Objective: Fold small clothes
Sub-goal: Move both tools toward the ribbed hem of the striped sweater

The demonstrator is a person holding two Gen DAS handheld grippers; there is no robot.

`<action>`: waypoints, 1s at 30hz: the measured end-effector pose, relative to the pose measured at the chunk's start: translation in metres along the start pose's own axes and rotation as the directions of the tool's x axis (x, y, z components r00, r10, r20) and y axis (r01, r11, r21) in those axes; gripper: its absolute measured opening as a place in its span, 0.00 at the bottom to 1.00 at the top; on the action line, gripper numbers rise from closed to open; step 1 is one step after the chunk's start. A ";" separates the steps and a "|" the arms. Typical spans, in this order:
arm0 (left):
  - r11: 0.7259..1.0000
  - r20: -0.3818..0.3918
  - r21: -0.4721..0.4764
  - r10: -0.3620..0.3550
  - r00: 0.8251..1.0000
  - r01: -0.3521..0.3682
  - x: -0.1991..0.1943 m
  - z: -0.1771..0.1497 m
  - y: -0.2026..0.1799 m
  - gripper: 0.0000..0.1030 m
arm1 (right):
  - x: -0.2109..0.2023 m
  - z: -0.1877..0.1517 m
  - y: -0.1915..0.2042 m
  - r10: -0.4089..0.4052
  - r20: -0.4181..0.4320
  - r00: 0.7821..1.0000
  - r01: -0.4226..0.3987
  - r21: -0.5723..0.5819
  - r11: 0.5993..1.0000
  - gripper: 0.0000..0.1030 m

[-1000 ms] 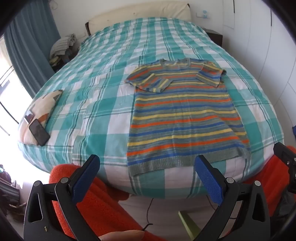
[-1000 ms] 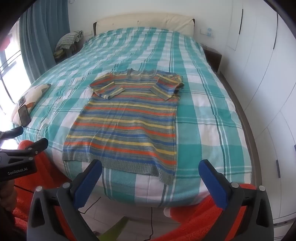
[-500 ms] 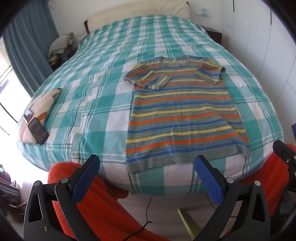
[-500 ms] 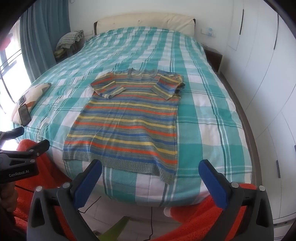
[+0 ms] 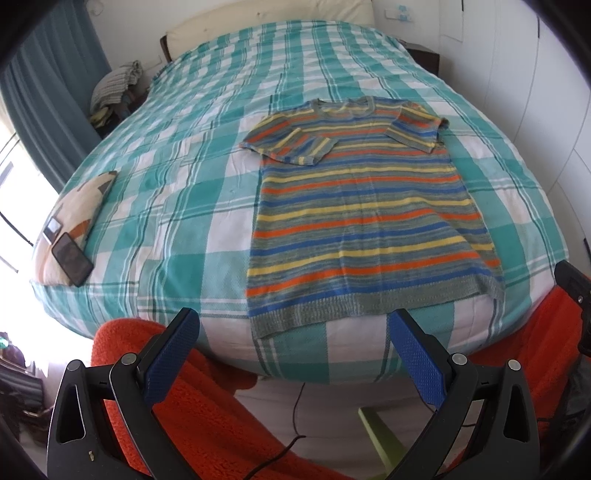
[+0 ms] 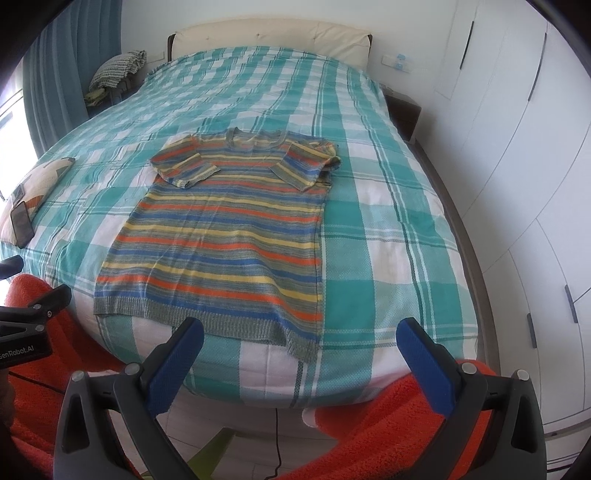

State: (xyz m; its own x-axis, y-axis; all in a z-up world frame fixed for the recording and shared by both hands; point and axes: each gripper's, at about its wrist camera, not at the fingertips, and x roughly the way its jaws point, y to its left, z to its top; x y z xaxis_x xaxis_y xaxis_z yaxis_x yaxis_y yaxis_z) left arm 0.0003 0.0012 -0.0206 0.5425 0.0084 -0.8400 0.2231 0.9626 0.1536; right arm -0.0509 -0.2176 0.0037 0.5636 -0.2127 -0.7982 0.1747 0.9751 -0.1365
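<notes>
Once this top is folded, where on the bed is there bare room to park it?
Widest free patch: the checked bedspread between the striped knit top's collar and the cream headboard. Another strip runs between the top and the wardrobe-side bed edge. The window-side corner is crowded by a patterned cushion carrying a black phone.

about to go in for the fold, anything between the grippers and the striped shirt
Nothing visible. The striped shirt lies flat on the bed, sleeves folded in, and both open grippers, left and right, hover before its hem.
</notes>
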 end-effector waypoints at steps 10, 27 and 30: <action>1.000 -0.043 -0.012 -0.014 0.999 0.014 0.012 -0.004 0.005 0.99 | 0.003 -0.001 0.000 -0.005 -0.014 1.000 0.005 0.006 1.000 1.00; 1.000 -0.052 -0.019 -0.019 0.998 0.018 0.014 -0.005 0.004 0.99 | 0.006 0.000 0.000 -0.020 -0.019 1.000 0.020 -0.007 1.000 1.00; 1.000 -0.054 -0.019 -0.023 0.998 0.022 0.014 -0.006 0.005 0.99 | 0.007 0.001 0.001 -0.028 -0.022 0.999 0.027 -0.010 1.000 1.00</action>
State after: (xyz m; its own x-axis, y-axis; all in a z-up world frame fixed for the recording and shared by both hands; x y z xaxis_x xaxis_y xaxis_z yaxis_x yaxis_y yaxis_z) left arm 0.0042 0.0073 -0.0350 0.4925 0.0011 -0.8703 0.2197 0.9675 0.1255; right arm -0.0461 -0.2185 -0.0015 0.5407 -0.2381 -0.8068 0.1817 0.9695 -0.1643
